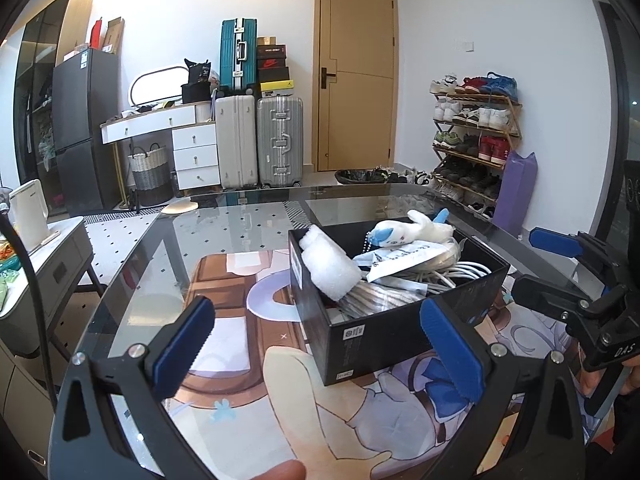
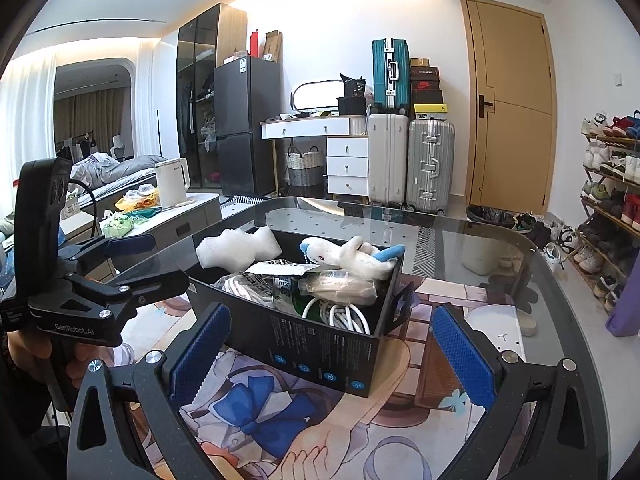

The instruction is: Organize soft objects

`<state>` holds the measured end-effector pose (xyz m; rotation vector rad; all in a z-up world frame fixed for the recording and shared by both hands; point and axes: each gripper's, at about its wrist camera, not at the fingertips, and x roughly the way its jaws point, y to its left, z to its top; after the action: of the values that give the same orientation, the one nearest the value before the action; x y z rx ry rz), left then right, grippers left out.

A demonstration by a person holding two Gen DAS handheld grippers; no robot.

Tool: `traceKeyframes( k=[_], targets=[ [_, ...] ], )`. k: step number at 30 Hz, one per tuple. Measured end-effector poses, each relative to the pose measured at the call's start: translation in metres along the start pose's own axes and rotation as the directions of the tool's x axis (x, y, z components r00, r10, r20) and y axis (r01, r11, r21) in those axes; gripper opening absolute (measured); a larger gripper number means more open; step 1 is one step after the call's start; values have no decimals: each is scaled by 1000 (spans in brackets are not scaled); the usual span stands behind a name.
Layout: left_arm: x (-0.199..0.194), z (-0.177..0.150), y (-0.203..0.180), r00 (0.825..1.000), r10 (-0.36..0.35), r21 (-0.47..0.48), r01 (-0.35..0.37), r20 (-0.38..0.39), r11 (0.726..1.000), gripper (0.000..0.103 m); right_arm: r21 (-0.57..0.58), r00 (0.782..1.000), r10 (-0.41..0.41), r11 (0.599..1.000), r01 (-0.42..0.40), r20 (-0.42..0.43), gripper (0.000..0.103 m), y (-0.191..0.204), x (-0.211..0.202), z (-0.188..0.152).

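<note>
Black box [image 2: 320, 344] sits btwn my grippers, plush [image 2: 352, 258] and foam [image 2: 236, 250] piled on top w/ cables. Left gripper [image 1: 320, 352] and right gripper [image 2: 328, 356] both spread wide, empty, prob lining up a grab.

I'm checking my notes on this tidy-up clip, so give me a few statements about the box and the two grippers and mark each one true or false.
1. The plush toy lies in the black box. True.
2. The left gripper is shut on the plush toy. False: it is open and holds nothing.
3. White cables are in the box. True.
4. The right gripper grips the white foam piece. False: it is open, short of the box.
5. The box stands on the floor. False: it stands on the glass table.
</note>
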<state>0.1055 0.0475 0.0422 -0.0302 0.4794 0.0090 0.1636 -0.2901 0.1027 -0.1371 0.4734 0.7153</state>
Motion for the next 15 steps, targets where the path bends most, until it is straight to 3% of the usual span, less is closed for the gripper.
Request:
traceKeyframes(
  k=[15],
  targets=[
    [2, -1, -3, 1000, 6, 12, -6, -8, 1000, 103, 2, 1000, -5, 1000, 5, -6, 102, -2, 1, 1]
  ],
)
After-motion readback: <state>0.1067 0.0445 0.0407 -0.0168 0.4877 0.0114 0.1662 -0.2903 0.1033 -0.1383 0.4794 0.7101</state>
